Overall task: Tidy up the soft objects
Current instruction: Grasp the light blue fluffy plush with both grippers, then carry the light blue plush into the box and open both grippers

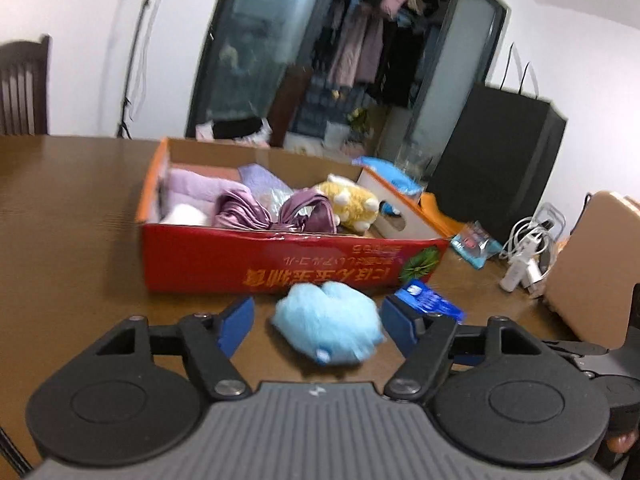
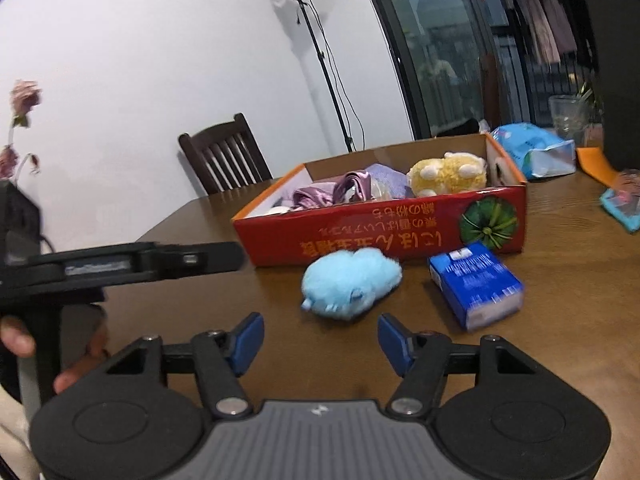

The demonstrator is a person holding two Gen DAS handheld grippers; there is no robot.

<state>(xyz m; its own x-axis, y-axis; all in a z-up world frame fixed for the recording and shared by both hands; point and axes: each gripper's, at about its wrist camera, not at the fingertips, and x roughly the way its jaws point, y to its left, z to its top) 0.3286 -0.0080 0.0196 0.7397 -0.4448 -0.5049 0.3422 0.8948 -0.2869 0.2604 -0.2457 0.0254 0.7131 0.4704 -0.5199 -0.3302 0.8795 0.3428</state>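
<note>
The left gripper (image 1: pixel 318 322) has its two blue-padded fingers (image 1: pixel 236 320) spread wide. A fluffy light-blue plush toy (image 1: pixel 326 322) lies on the table in the gap between them, and neither pad touches it. The right gripper (image 2: pixel 320 338) also has its blue pads (image 2: pixel 250 336) spread wide, with nothing between them; the same plush toy (image 2: pixel 350 282) lies just beyond its tips.

The landmark is a shallow red cardboard box (image 1: pixel 280 260) with orange print on its front wall, standing open on the brown wooden table (image 1: pixel 68 220). The blue plush lies just in front of that front wall, near its middle. A blue rectangular tissue pack (image 2: pixel 476 284) lies in front of the box as well, beside the plush and toward the box's right corner.

Inside the box, a yellow plush toy with white paws (image 1: pixel 352 202) sits at the right end. A shiny purple satin bow (image 1: pixel 276 210) lies in the middle against the front wall, and folded lilac cloth (image 1: pixel 192 188) fills the left end.

To the left of the box, in the right wrist view, a hand (image 2: pixel 16 340) holds the other black gripper's handle. Behind the box stands a dark wooden chair (image 2: pixel 226 154).
</note>
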